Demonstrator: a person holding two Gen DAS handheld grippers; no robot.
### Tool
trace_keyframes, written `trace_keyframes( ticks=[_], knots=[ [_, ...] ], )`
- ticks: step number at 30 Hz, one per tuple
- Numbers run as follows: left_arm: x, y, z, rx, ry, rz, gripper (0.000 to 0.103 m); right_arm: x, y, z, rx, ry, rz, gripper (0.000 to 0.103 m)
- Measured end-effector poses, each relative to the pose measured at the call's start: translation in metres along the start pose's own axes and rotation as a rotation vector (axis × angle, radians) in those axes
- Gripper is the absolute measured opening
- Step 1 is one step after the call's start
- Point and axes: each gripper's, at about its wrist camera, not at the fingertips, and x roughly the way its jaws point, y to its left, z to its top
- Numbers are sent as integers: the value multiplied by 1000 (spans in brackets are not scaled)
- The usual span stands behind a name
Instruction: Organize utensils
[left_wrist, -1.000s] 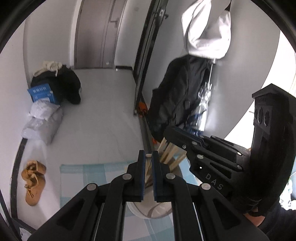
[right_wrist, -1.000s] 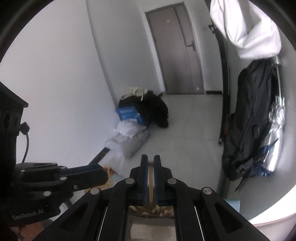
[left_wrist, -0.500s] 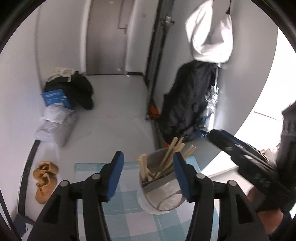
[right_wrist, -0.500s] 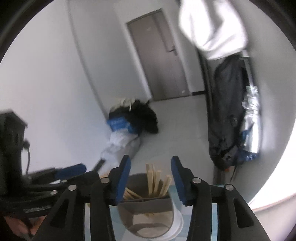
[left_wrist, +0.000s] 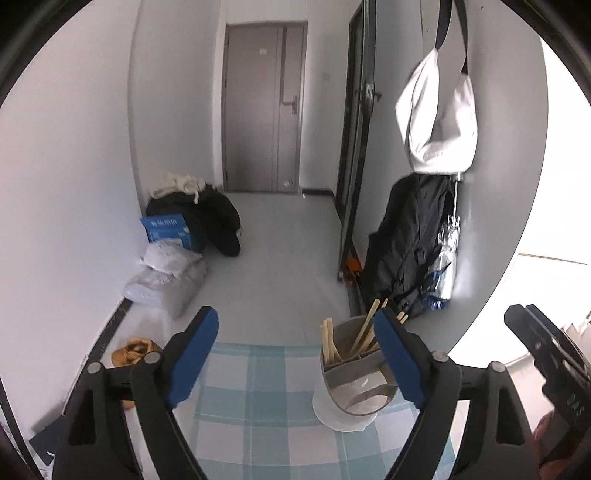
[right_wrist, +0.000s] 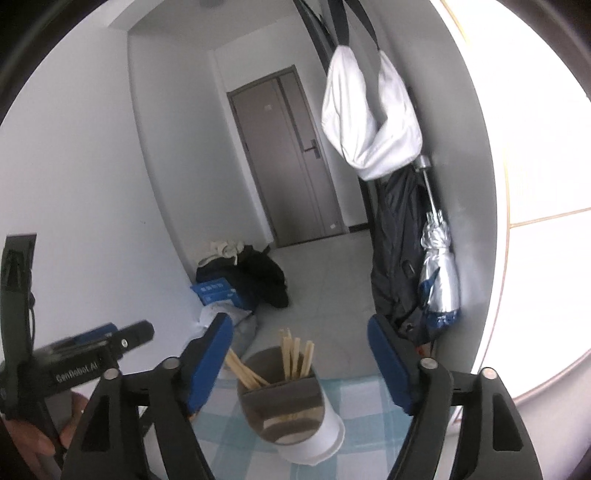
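Note:
A grey and white divided utensil holder (left_wrist: 356, 380) stands on a blue checked cloth (left_wrist: 258, 406). Several wooden chopsticks (left_wrist: 364, 332) stand in its far compartments. In the right wrist view the holder (right_wrist: 291, 410) and chopsticks (right_wrist: 295, 354) sit low between my right fingers. My left gripper (left_wrist: 295, 354) is open wide and empty, the holder just inside its right finger. My right gripper (right_wrist: 301, 365) is open wide and empty, above and behind the holder. The right gripper shows at the left view's right edge (left_wrist: 546, 354); the left gripper shows at the right view's left (right_wrist: 85, 362).
The table's far edge drops to a grey floor with bags and a blue box (left_wrist: 166, 229) by the left wall, tan shoes (left_wrist: 133, 350), a grey door (left_wrist: 262, 122), and a dark jacket (left_wrist: 410, 236), white bag (left_wrist: 439, 122) and silver umbrella (right_wrist: 439, 273) hanging on the right.
Both grippers went from shut to wide open and pulled back from the holder. The chopsticks now stand loose in the holder, and both views tilted up.

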Motion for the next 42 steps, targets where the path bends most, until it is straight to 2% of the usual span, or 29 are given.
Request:
trace_keyframes(
  ticks=[9, 11, 15, 20, 30, 42],
  knots=[
    [-25, 1, -15, 1, -54, -11, 85, -34, 17, -23, -55, -19, -1, 88],
    [-30, 2, -20, -5, -68, -6, 92, -41, 21, -29, -71, -24, -3, 91],
    [-42, 6, -29, -33, -117, 12, 99, -52, 26, -38, -101, -41, -15, 97],
    [-48, 12, -35, -67, -127, 14, 101, -58, 28, -44, -122, -42, -17, 100],
    [-52, 8, -41, -50, -103, -5, 101, -65, 26, -47, -119, -40, -25, 101],
    [-50, 5, -43, -54, -87, 6, 101, -67, 24, -49, -103, -30, -29, 102]
  ],
)
